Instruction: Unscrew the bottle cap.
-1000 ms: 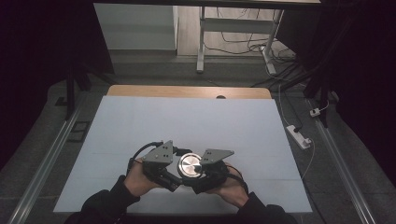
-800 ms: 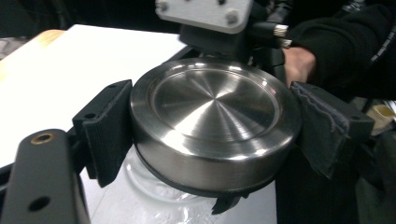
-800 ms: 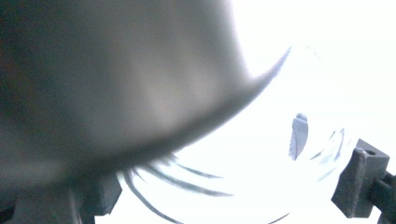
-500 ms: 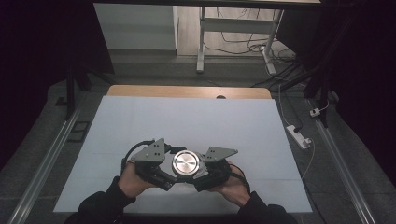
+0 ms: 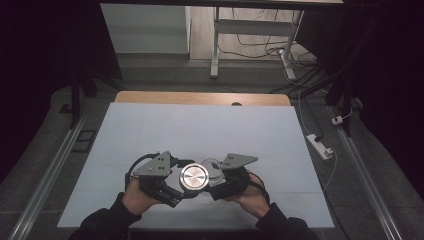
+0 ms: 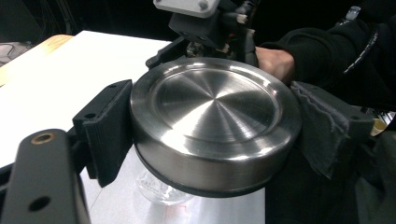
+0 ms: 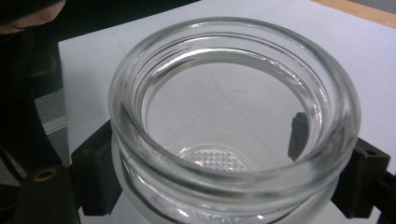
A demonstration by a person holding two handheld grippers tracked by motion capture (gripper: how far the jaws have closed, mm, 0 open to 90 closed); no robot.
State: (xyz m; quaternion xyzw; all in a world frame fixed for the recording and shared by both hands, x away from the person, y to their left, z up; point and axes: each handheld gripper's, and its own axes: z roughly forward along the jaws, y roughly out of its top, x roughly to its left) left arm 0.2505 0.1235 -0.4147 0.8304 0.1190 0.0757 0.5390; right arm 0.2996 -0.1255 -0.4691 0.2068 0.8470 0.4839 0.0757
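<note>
While the left tool (image 5: 176,186) stays clamped on the steel lid (image 5: 194,176), lifted clear of the white bench (image 5: 210,130), the right tool (image 5: 214,176) just beside it grips the open glass jar (image 7: 233,135) by its sides.

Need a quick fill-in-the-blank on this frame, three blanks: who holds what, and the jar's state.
1. The left gripper is shut on the round metal ____.
2. The right gripper is shut on a clear ____ jar.
3. With its mouth uncovered, the jar shows nothing inside: it is ____.

Missing words: lid; glass; empty
</note>
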